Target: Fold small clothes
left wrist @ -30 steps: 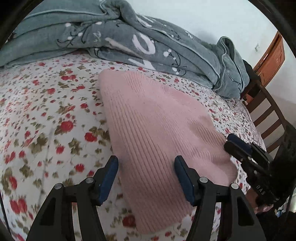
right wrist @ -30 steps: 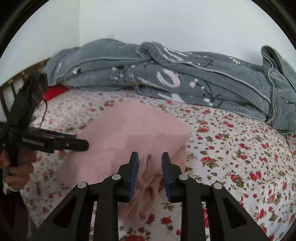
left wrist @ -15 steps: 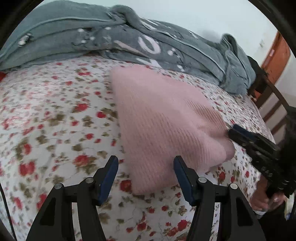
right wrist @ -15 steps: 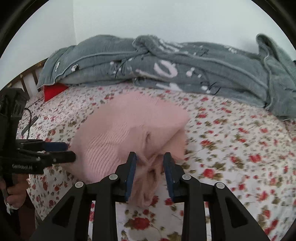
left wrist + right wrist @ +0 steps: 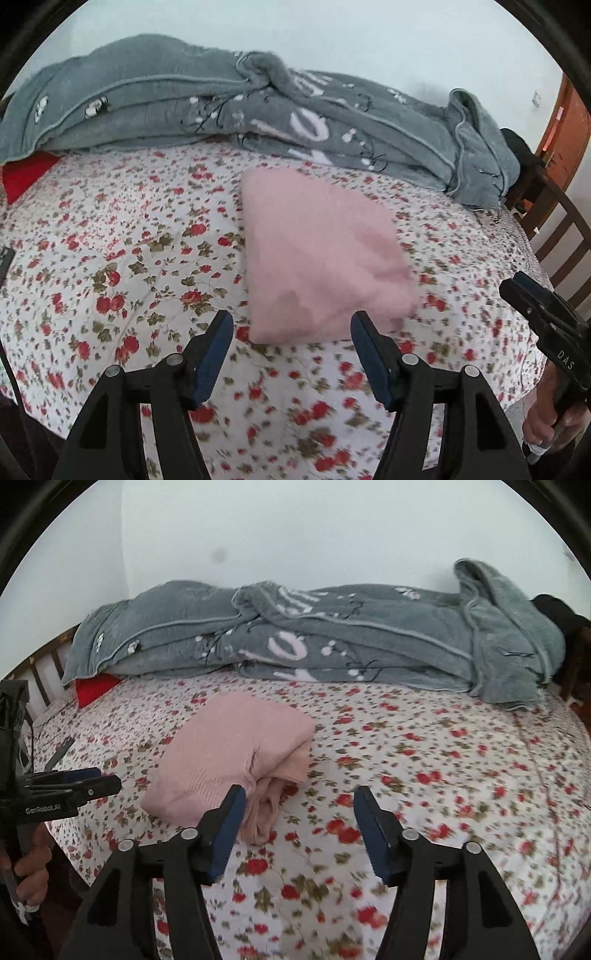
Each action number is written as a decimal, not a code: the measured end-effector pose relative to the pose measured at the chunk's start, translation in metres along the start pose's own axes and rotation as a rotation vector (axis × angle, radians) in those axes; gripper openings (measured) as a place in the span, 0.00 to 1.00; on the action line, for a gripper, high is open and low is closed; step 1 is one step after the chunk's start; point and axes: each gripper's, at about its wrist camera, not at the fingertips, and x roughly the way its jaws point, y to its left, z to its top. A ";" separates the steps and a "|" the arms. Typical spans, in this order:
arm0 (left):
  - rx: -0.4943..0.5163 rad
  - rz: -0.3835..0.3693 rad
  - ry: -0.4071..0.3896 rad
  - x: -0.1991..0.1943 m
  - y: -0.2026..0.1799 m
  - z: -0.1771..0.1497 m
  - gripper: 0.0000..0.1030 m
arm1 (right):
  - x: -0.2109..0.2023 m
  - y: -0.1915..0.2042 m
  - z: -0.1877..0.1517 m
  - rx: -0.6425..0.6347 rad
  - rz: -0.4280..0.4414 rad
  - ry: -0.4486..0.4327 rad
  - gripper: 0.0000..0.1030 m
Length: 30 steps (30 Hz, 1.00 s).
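White wall and a heaped grey blanket (image 5: 332,642) are seen behind a bed (image 5: 443,768) spread with a red-flowered sheet, on which the pink knit garment (image 5: 317,254) is laid as a folded bundle, toward the near edge and well short of the blanket. A red cushion (image 5: 26,173) is glimpsed under the blanket's end, and a wooden chair (image 5: 554,229) is seen beside the bed.

Nothing is held by the left gripper (image 5: 291,354); its fingers (image 5: 214,354) are spread wide and kept just short of the bundle's near edge. The right gripper (image 5: 299,830) is likewise spread wide and empty, with the loose ruffled end of the garment lying just beside its left finger.

The knit is judged to be light, soft and limp, with some stretch; it will sag and unroll if lifted by one point. A hold is best taken on the thick folded edge, through all layers, or on two corners at once.

Compared with half a second ago, the ruffled end has been released by the right gripper, whose fingers were nearly closed on it then, and both grippers have been drawn back from the bundle, which has been left settled on the sheet
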 end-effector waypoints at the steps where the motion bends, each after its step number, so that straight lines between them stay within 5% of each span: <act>1: 0.003 -0.001 -0.008 -0.006 -0.004 0.000 0.68 | -0.011 -0.002 -0.001 0.011 -0.011 -0.008 0.64; 10: 0.071 0.028 -0.094 -0.064 -0.050 -0.022 0.83 | -0.079 -0.013 -0.016 0.048 -0.080 -0.024 0.70; 17: 0.096 0.071 -0.133 -0.094 -0.064 -0.035 0.84 | -0.114 -0.021 -0.024 0.079 -0.098 -0.062 0.95; 30: 0.108 0.101 -0.162 -0.108 -0.076 -0.040 0.85 | -0.138 -0.026 -0.033 0.065 -0.140 -0.083 0.99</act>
